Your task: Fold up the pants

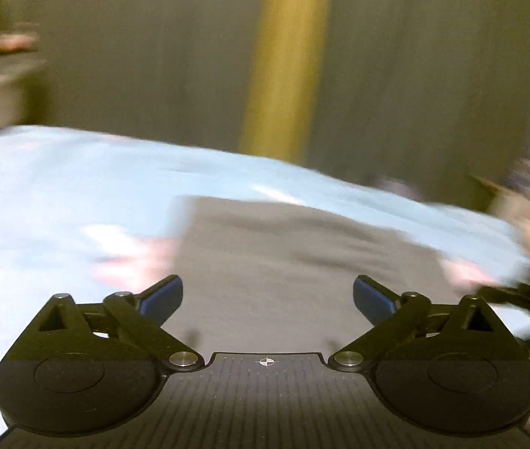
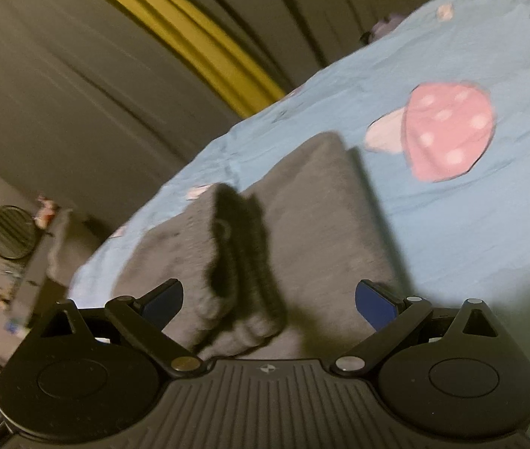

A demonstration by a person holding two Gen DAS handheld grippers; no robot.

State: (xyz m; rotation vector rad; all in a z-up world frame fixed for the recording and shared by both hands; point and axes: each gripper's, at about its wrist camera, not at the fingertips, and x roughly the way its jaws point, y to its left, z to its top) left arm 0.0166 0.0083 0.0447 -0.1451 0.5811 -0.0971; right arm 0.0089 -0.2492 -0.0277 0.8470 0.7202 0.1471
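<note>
Grey pants [image 2: 302, 232] lie folded on the blue bedsheet [image 2: 470, 202]; I see my left gripper [image 1: 267, 299] and right gripper [image 2: 269, 299] both wide, empty, sheet bare beyond the pants' edges.

The left hand-held gripper [image 1: 267, 295] has its two blue-padded fingers [image 1: 162, 297] spread wide apart, with nothing between them. The right hand-held gripper [image 2: 269, 299] is also wide open, its fingers [image 2: 375, 305] gripping nothing, and its view is tilted.
</note>
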